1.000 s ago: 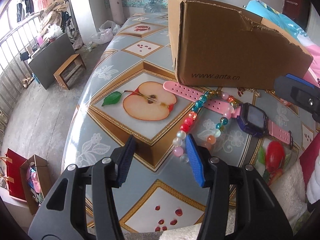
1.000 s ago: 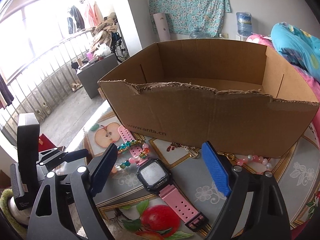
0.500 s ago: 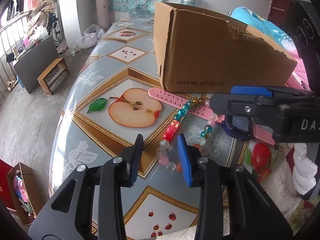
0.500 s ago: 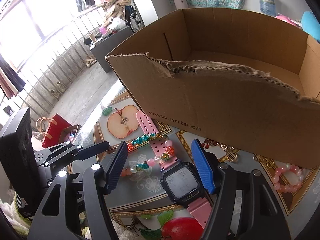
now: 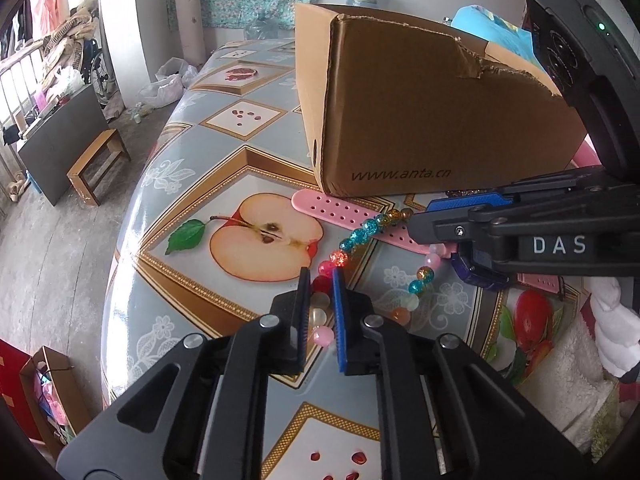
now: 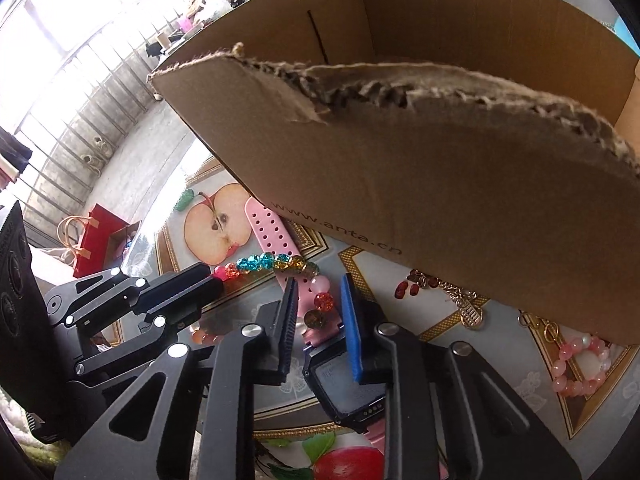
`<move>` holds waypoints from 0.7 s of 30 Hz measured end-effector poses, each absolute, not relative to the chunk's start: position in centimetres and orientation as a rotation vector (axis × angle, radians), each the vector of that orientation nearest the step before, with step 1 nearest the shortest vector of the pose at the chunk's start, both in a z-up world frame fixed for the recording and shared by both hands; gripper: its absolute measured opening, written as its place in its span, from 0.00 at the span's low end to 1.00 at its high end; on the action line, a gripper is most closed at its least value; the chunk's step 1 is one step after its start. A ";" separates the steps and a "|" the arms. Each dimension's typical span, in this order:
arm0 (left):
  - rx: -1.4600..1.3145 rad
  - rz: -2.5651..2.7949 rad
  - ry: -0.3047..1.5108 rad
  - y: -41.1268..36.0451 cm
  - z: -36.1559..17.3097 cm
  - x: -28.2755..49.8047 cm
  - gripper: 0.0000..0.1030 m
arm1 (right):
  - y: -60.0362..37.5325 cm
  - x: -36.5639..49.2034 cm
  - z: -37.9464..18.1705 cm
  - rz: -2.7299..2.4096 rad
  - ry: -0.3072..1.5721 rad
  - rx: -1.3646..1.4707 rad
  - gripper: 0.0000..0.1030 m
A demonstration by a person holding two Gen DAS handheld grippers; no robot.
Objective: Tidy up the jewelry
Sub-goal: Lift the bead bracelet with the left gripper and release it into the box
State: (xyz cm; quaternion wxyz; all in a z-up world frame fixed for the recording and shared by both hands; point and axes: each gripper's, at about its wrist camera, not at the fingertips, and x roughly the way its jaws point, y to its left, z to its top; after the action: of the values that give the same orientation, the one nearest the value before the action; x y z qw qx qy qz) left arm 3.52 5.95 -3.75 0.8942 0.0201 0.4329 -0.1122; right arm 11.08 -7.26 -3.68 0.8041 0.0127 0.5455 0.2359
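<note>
A bracelet of multicoloured beads (image 5: 360,236) lies on the patterned table (image 5: 180,280), looped over a pink-strapped watch (image 6: 344,384) with a dark case. My left gripper (image 5: 320,276) is closing, its pads pressing the bracelet's near beads. In the right wrist view my right gripper (image 6: 320,304) is closing too, pads against the pink strap just above the case, with two beads between them. The right gripper (image 5: 436,218) reaches in from the right in the left wrist view. An open cardboard box (image 6: 440,180) stands just behind.
A gold chain with red stones (image 6: 440,284) and a pink bead bracelet (image 6: 580,364) lie at the box's foot on the right. The table edge falls away on the left, with a wooden stool (image 5: 96,164) and a red bag (image 6: 100,240) on the floor.
Both pairs of jaws have narrowed from wide apart to tight, the left around the beads, the right around the watch strap. The right gripper came down and closer to the watch.
</note>
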 end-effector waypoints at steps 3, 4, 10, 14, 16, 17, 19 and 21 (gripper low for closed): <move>0.018 -0.245 0.901 6.1 -3.6 3.8 0.09 | -7.1 11.1 -3.7 0.506 1.165 0.039 0.12; 0.005 -0.250 0.900 6.3 -3.4 3.9 0.09 | -7.3 11.1 -3.5 0.505 1.158 0.033 0.11; -0.040 -0.257 0.847 6.7 -0.6 2.6 0.08 | -7.1 9.2 -1.3 0.520 1.075 0.024 0.10; -0.062 -0.257 0.794 6.7 2.2 1.3 0.08 | -7.3 7.4 1.3 0.550 1.000 0.029 0.10; -0.066 -0.260 0.751 6.7 4.1 0.6 0.08 | -7.4 6.4 2.9 0.568 0.957 0.037 0.10; -0.064 -0.262 0.728 6.6 5.2 0.3 0.08 | -7.5 6.0 3.9 0.575 0.936 0.039 0.10; -0.063 -0.276 0.687 6.3 7.4 0.1 0.08 | -8.4 5.6 6.0 0.591 0.893 0.048 0.10; -0.063 -0.298 0.641 6.0 9.8 0.5 0.08 | -9.4 5.6 8.3 0.600 0.843 0.048 0.10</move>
State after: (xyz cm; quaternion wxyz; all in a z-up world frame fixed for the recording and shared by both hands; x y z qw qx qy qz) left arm 0.53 5.95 9.78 0.9377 -0.0309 0.3138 -0.1457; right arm 5.64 -9.38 8.35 0.8689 0.0231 0.4028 0.2869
